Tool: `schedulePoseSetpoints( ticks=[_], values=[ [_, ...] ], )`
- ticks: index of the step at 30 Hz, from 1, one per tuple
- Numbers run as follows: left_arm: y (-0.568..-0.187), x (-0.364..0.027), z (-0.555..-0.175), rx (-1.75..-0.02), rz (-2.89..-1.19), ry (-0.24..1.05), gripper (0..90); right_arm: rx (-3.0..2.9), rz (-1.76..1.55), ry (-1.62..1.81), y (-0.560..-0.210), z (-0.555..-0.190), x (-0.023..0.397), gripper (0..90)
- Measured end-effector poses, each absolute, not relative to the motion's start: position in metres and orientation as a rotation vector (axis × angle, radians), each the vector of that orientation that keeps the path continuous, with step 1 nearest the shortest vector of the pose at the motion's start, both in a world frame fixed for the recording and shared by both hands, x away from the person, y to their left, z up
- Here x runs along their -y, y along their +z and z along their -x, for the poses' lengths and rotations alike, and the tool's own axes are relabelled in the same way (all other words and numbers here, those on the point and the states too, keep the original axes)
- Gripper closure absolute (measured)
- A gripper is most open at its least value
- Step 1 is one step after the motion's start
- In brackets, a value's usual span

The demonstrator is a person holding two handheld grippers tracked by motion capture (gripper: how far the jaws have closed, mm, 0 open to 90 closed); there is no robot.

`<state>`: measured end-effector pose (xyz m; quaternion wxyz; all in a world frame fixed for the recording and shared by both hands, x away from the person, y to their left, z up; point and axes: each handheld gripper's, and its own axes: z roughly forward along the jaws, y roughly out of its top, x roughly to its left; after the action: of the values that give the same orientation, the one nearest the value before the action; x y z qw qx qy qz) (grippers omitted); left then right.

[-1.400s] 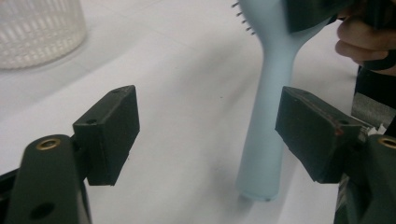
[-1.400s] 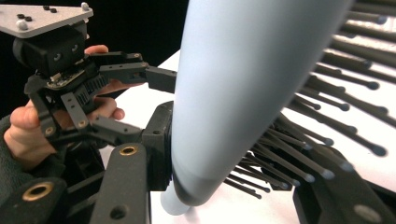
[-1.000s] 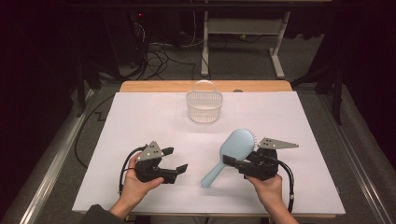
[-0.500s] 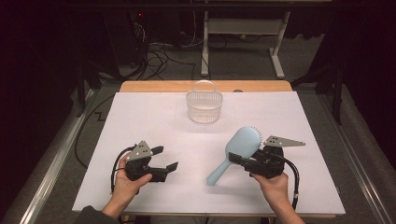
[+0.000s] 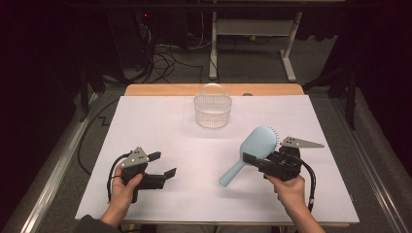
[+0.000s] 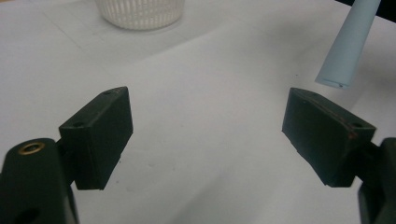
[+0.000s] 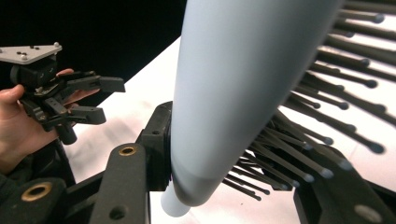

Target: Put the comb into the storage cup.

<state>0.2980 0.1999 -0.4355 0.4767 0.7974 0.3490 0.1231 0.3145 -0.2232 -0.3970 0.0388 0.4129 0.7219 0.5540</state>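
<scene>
A small white plastic basket point(image 5: 212, 110) with slatted walls and an arched handle stands near the far edge of the table point(image 5: 160, 121), about midway along that edge. Its walls are see-through enough to show the white sheet behind them, and nothing can be seen inside it. In the left gripper view its lower rim point(image 6: 139, 13) shows at the top of the picture, standing flat on the sheet.

The pale blue hairbrush point(image 5: 252, 150) is held above the right half of the table, well apart from the basket. The right gripper point(image 5: 265, 162) is clamped on it where the head narrows toward the handle. The oval head points up and away toward the far right corner, with the bristles on its right side, and the handle slopes down toward the middle of the near edge. In the right gripper view the brush point(image 7: 243, 84) sits between the two black jaws, with one jaw pressed against its smooth back and the other on the side of the dark bristles.

The left gripper point(image 5: 163, 165) is held over the near left part of the table, its jaws spread wide with nothing between them. In the left gripper view the handle tip of the brush point(image 6: 348, 51) hangs above the sheet, beyond the jaw on the right and apart from it.
</scene>
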Motion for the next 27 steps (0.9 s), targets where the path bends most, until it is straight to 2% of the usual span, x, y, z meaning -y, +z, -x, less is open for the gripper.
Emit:
schedulePoseSetpoints(
  ticks=[13, 27],
  values=[
    [-0.441, -0.225, -0.299, -0.947, -1.915, 0.410, 17.3, -2.175, -1.272, 1.655, -0.389, -0.318, 0.235, 53.8],
    [-0.449, -0.234, -0.298, -1.009, -1.855, 0.496, 17.1, -2.170, -1.253, 1.587, -0.375, -0.326, 0.240, 53.6]
  ],
)
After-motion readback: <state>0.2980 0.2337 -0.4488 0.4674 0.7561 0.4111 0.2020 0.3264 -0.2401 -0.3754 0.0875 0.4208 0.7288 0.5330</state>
